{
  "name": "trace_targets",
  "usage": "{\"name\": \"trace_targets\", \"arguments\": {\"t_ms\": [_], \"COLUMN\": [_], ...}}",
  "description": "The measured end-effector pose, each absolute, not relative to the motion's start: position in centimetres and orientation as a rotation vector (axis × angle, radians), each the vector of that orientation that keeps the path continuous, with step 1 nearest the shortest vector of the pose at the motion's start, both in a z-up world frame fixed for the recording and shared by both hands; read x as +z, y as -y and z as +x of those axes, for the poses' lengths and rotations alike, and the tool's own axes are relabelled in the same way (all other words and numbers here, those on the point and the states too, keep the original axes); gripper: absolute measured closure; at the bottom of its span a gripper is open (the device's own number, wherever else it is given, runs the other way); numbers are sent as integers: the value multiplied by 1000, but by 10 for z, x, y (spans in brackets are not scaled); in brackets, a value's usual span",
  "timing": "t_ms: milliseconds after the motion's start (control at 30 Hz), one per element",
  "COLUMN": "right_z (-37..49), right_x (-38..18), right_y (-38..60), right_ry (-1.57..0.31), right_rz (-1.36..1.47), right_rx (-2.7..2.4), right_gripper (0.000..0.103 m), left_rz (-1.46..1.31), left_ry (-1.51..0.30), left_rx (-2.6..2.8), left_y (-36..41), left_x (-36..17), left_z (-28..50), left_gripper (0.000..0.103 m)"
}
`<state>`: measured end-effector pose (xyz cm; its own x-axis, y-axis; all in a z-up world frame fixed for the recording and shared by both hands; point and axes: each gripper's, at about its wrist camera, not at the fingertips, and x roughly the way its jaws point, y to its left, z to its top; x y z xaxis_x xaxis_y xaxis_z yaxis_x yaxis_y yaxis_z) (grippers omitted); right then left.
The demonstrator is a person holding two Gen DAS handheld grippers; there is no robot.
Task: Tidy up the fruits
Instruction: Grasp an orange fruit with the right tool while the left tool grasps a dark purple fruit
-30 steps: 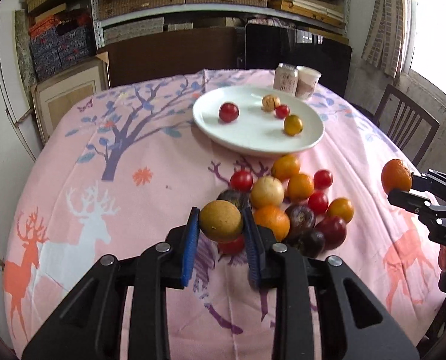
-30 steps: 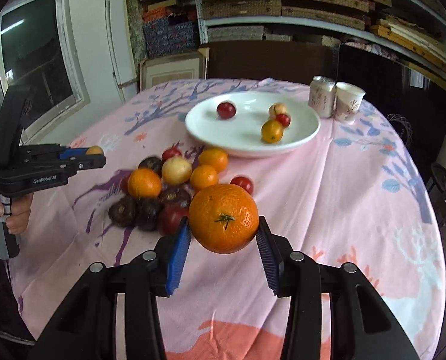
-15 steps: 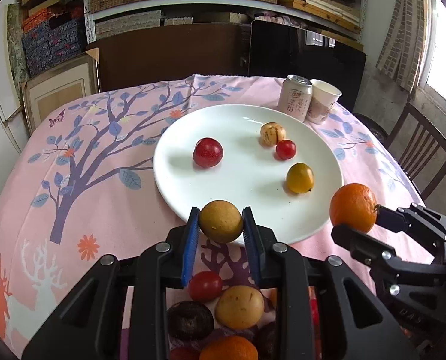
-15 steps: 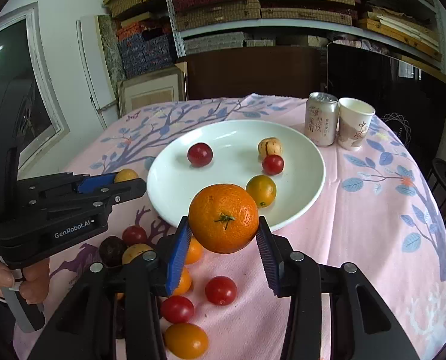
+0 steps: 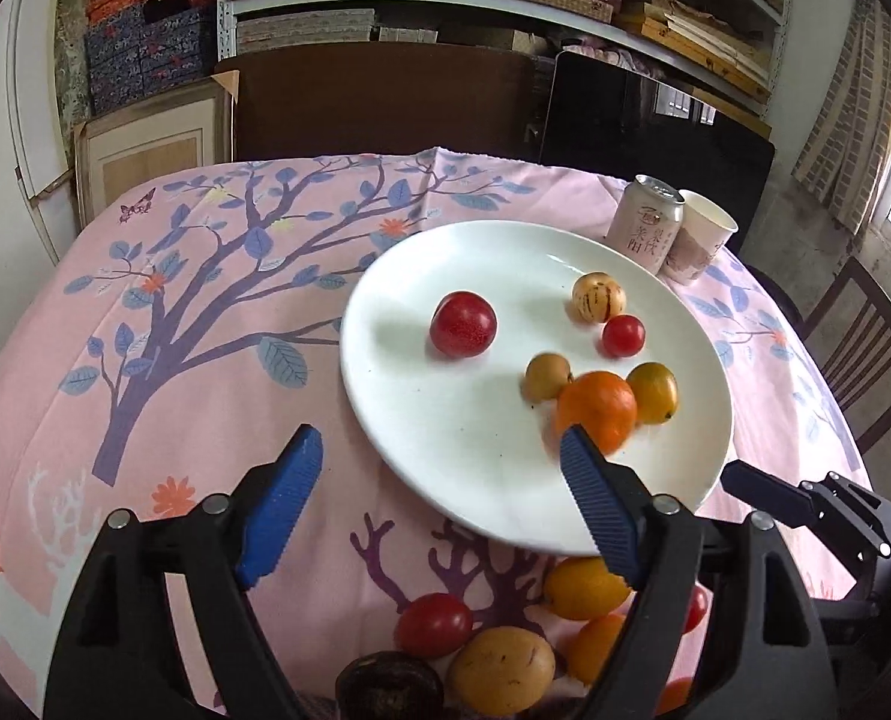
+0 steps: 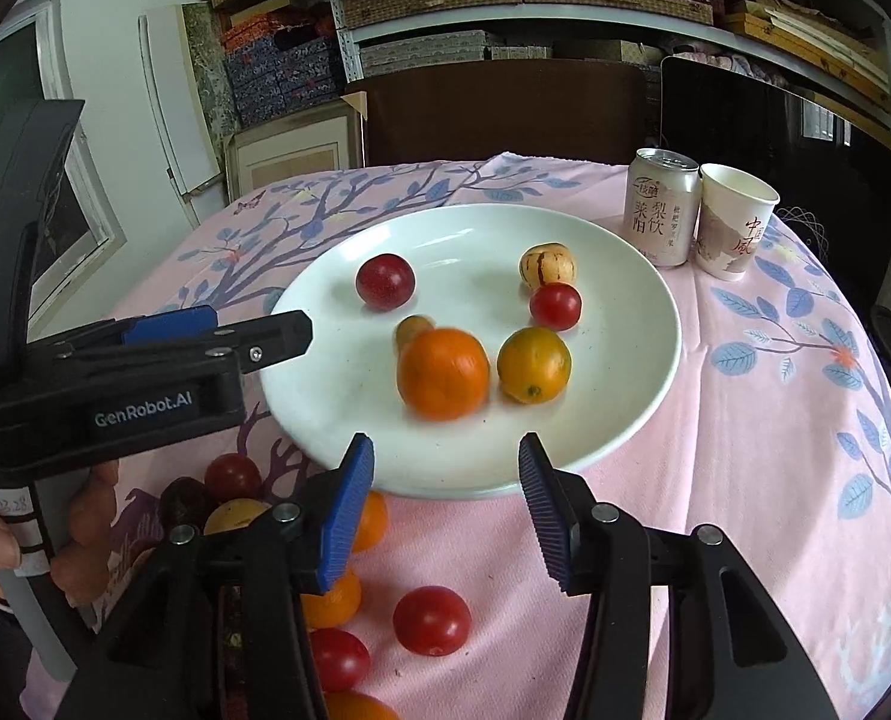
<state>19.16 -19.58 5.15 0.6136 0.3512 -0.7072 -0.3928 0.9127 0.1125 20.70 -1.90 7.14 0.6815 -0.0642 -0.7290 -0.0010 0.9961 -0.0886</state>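
Cluttered storeroom shelves behind round table, pink tree-print cloth (image 5: 217, 324). White plate (image 6: 637, 360) holds six fruits; orange (image 6: 443, 373) and small brown fruit (image 5: 546, 376) just dropped, touching, orange blurred. Left gripper (image 5: 445, 504) jaws just opening, wide apart, empty; right gripper (image 6: 445, 501) jaws just opening, apart, empty. Remaining fruit pile (image 5: 499, 660) lies on cloth below plate's near rim, under both grippers, closer beneath left. Drink can (image 6: 661, 213), paper cup (image 6: 736, 228) beyond plate.

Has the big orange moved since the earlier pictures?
Yes. The orange left the right gripper, whose jaws have just been opening, and now lies on the white plate.
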Motion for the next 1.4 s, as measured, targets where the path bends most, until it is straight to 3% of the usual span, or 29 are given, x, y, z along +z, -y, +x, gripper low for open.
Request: {"name": "trace_targets", "arguments": {"t_ms": [567,900,933,1000,1300,1400], "right_z": [74,95,99,103,94,89], "right_x": [37,15,15,16,27,31], "right_y": [214,192,192,192,214,226], "right_ry": [-853,-878,-877,-875,-848,-837], "right_rz": [-272,-320,-309,-282,-214,-192], "right_rx": [533,503,506,538,512,497], "right_gripper": [49,49,51,66,66,66], "left_rz": [-58,-28,-28,-25,20,27], "left_ry": [-893,-936,-943,-957,-1001,-1018], "left_rx": [-95,-119,-129,-144,-206,-231], "left_y": [-12,-25,-25,-24,2,9], "left_x": [61,43,42,38,21,13], "left_z": [105,56,52,46,49,56], "left_gripper": [15,15,15,15,15,36]}}
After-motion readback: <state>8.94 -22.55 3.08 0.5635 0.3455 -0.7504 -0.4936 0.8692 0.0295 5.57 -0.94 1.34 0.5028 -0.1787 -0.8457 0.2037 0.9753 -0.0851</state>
